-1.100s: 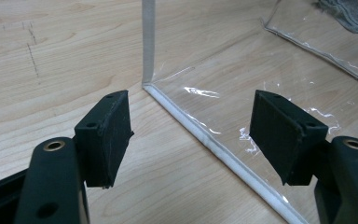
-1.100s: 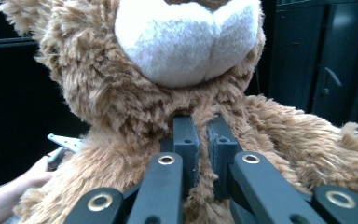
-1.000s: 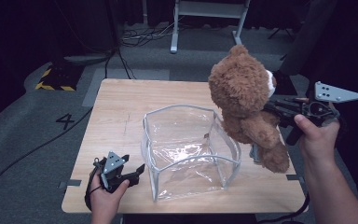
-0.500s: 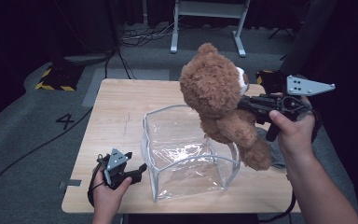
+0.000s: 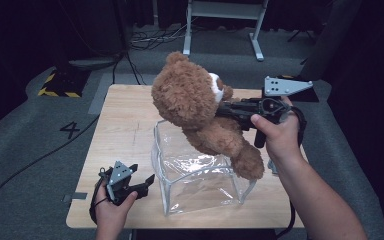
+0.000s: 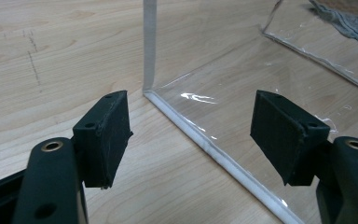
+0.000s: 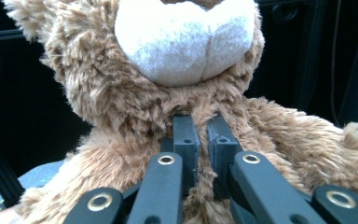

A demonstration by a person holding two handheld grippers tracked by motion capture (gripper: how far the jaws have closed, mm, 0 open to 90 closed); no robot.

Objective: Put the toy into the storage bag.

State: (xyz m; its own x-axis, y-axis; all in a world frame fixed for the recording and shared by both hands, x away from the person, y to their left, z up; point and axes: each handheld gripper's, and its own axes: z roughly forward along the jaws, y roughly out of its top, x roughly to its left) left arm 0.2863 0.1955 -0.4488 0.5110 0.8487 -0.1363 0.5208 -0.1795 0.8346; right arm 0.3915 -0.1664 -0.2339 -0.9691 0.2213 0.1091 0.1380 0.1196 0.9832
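Observation:
A brown teddy bear [image 5: 200,110] with a white muzzle hangs in the air over the open top of a clear plastic box [image 5: 200,175] on the wooden table [image 5: 125,130]. My right gripper [image 5: 222,110] is shut on the fur at the bear's neck [image 7: 200,121], its jaws pinching a fold just under the muzzle. My left gripper [image 5: 147,182] rests low at the table's front left, open, its jaws facing the box's near left corner [image 6: 151,91] with nothing between them.
A grey cloth [image 6: 345,18] lies beyond the box on the table's right side. A white metal stand [image 5: 225,25] and cables [image 5: 145,40] sit on the floor behind the table. Bare wood lies left of the box.
My right gripper has carried the bear leftward, from beside the box's right edge to above its open top. The left gripper has stayed in place.

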